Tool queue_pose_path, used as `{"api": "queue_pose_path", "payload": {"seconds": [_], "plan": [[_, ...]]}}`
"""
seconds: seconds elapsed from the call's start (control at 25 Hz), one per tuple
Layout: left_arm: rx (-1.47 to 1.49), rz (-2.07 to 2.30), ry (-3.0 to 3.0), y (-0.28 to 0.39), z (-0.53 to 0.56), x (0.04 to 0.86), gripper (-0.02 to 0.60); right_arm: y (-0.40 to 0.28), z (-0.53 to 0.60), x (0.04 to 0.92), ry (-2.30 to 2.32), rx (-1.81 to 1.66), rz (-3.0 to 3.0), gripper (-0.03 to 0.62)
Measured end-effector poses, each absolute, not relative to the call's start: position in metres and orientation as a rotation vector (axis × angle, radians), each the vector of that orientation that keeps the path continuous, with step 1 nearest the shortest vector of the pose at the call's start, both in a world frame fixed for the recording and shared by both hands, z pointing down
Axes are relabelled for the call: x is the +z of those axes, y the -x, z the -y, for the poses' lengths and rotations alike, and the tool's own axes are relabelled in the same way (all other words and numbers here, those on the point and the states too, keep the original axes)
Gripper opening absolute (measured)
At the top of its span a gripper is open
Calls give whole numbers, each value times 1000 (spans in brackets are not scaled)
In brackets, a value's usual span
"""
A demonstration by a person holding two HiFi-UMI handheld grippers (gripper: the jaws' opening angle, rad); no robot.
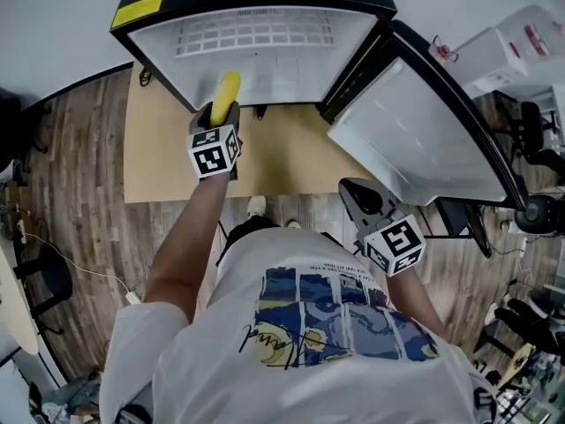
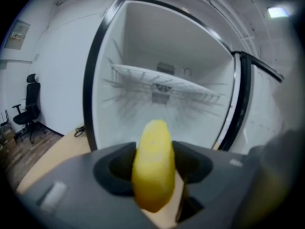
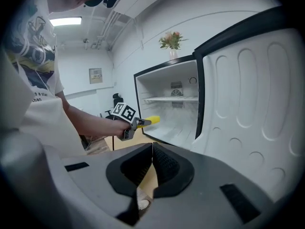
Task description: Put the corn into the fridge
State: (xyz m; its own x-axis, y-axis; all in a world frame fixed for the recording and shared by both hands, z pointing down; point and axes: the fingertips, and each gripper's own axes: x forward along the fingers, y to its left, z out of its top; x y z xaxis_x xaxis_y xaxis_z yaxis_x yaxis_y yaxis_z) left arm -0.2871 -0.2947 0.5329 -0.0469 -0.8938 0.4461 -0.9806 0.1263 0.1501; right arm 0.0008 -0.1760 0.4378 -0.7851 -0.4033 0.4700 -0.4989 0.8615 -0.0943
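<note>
One cob of corn [image 2: 154, 168] sits gripped lengthwise in the left claw [image 1: 220, 113], whose jaws stand wide around it, both pressing its sides. The yellow tip points into the open fridge [image 1: 256, 51]. The cob is at the mouth of the cabinet, above the near edge of its floor and below the single wire shelf [image 2: 164, 82]; whether the tip has crossed the threshold cannot be told.

The fridge, white inside and black outside, stands at the far side of a tan tabletop [image 1: 163, 162]. Its one door [image 1: 415, 140] is swung wide to the right, its moulded white lining facing left.

The right claw [image 3: 152, 162] hangs nearer the person, just beside the door's lower edge and well apart from the corn. Its two ribbed pads are pressed together with nothing between them. Each of the two claws carries one cube with black-and-white square markers.

The person, in a white printed shirt [image 1: 340, 325], stands at the tabletop's near edge with the left arm stretched towards the fridge. One vase of flowers [image 3: 171, 41] stands on top of the fridge. One black office chair [image 2: 27, 109] stands by the far left wall on the wooden floor.
</note>
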Motion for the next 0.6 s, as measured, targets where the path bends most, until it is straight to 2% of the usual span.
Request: {"api": "queue_pose_path", "payload": {"seconds": [0.6], "plan": [[429,1951,-1774,330,419,607,241,-17,184,438,-1061,404,2396,12]]}}
